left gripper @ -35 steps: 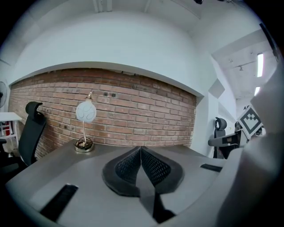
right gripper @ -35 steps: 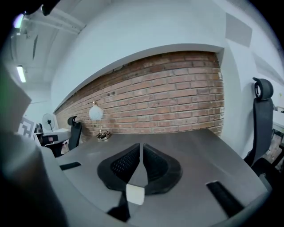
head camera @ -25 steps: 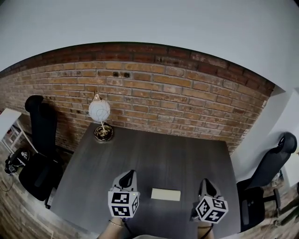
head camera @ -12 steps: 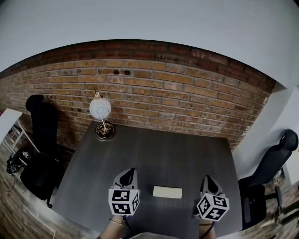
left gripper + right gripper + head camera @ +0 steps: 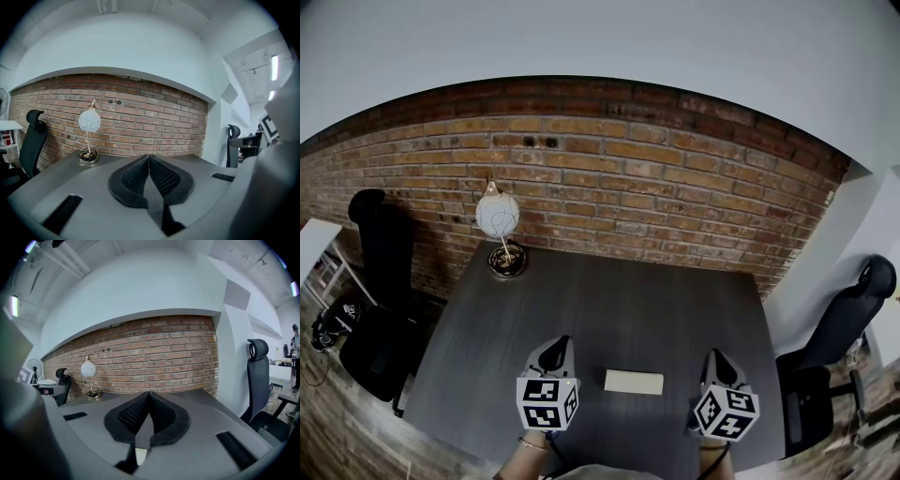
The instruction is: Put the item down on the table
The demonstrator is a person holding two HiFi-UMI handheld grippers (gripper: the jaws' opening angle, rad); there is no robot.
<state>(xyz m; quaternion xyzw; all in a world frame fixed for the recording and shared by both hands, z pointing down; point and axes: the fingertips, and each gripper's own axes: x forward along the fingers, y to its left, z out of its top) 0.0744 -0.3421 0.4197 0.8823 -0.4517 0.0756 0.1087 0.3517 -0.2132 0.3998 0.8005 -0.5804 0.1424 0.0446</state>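
the pale, flat rectangular block (image 5: 633, 382) lies on the dark grey table (image 5: 656, 300) near its front edge; its material cannot be told. the left gripper (image 5: 555, 351) and right gripper (image 5: 718, 362) hover over that edge, flanking the block, fingers clenched on nothing. the person's wrist (image 5: 528, 450) is cut off by the frame.

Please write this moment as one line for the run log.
left gripper: shut, empty | right gripper: shut, empty | pale flat item: lying on table between grippers
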